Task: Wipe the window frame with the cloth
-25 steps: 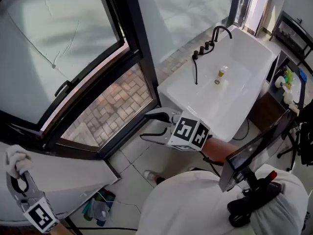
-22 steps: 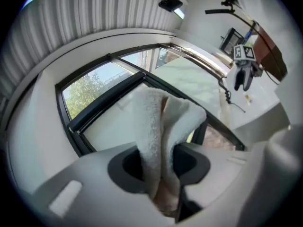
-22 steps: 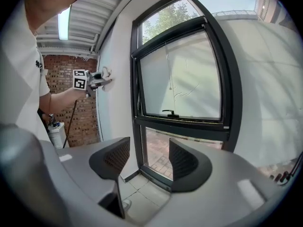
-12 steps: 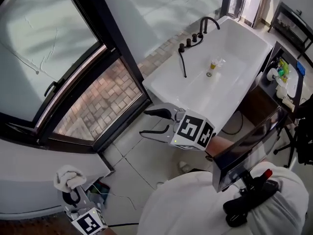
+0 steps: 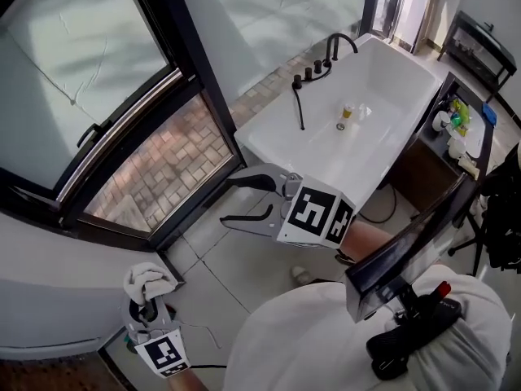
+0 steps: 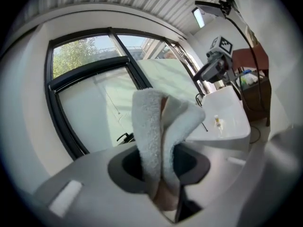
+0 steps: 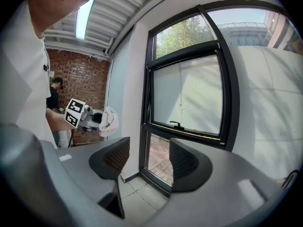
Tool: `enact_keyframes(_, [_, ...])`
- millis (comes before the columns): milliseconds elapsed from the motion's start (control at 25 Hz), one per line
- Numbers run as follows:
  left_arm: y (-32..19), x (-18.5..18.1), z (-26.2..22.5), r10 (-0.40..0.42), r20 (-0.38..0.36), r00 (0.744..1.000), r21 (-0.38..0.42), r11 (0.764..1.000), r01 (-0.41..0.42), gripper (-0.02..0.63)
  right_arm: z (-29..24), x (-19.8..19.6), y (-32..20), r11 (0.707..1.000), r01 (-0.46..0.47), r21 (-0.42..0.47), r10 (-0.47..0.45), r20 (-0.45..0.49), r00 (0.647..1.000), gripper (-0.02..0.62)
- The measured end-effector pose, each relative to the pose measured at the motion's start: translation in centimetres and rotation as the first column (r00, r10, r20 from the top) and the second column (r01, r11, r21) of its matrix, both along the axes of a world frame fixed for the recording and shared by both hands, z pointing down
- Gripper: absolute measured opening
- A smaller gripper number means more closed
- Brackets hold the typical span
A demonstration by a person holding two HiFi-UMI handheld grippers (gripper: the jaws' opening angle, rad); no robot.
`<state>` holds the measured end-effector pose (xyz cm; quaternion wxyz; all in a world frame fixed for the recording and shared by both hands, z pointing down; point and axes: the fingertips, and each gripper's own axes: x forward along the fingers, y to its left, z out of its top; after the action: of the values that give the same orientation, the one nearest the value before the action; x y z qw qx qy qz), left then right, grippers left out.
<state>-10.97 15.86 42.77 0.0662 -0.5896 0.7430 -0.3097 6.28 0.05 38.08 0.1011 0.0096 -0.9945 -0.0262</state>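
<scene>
- The left gripper (image 5: 148, 301) is clamped on a bunched white cloth (image 5: 148, 281). The left gripper view shows the folds pinched between both jaws and standing up past them.
- Over the last second this gripper has swung away from the far left edge of the head view. It was low beside the white wall (image 5: 49, 300) under the window and now hangs over the floor tiles (image 5: 232, 259), just off the bottom corner of the window frame (image 5: 186, 47).
- The cloth touches nothing: there is open air between it and the dark frame, and it sits below the bottom rail.
- The right gripper (image 5: 238, 201) has barely shifted. It sits mid-view between the frame and the white basin (image 5: 383, 129), jaws wide apart with nothing between them, and its own view shows only window and floor through the gap.
- The head view has also slid, so more of the brick paving outside shows through the lower pane.
- As I read it, the cloth is being carried, not wiping, so no stroke is under way. The left gripper still has to lift the cloth up to a rail before wiping can go on.
</scene>
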Motion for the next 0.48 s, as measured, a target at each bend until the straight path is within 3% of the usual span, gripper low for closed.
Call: enact_keyframes(480, [4.2,-1.2,0.9,-0.002,-0.037,0.999,0.026,1.000,0.003,0.135,-0.1,-1.6,4.2,1.000,0.006,0.019,-0.005,-0.028,1.000,0.265])
